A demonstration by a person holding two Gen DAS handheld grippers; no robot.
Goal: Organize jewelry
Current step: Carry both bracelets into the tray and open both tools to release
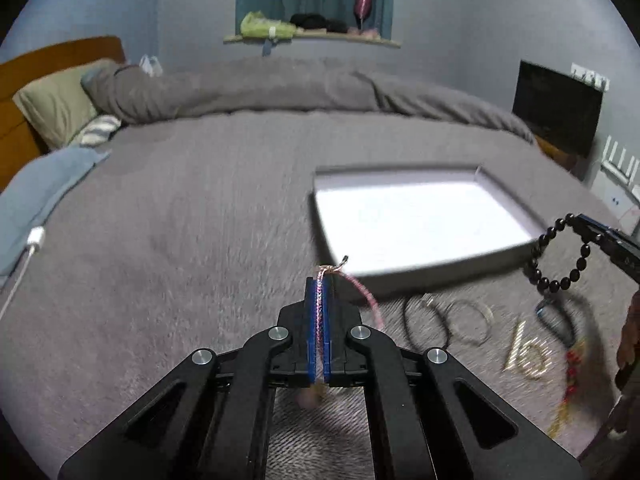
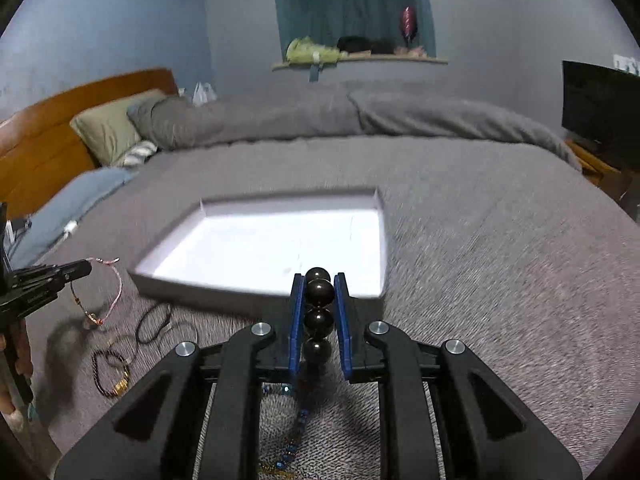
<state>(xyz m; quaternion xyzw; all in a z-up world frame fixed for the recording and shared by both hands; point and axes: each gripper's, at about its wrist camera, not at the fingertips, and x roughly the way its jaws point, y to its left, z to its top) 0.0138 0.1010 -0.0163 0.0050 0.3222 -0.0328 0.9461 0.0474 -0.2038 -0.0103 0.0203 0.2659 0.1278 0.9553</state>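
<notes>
My left gripper (image 1: 319,280) is shut on a thin pink cord bracelet (image 1: 319,312), held above the grey bed; it also shows in the right wrist view (image 2: 86,268) with the bracelet (image 2: 116,284) dangling. My right gripper (image 2: 319,280) is shut on a black bead bracelet (image 2: 319,320); in the left wrist view the right gripper (image 1: 580,222) holds the bead loop (image 1: 560,256) hanging in the air. A shallow white tray (image 1: 484,178) lies on the bed just beyond both grippers, and it also shows in the right wrist view (image 2: 168,242).
More jewelry lies on the blanket in front of the tray: a black cord loop (image 1: 424,322), a thin ring bangle (image 1: 468,322), a gold chain (image 1: 528,354), a red bead string (image 1: 572,368), a dark bead bracelet (image 2: 110,372). Pillows (image 1: 60,104) and a charger cable (image 1: 34,240) lie left.
</notes>
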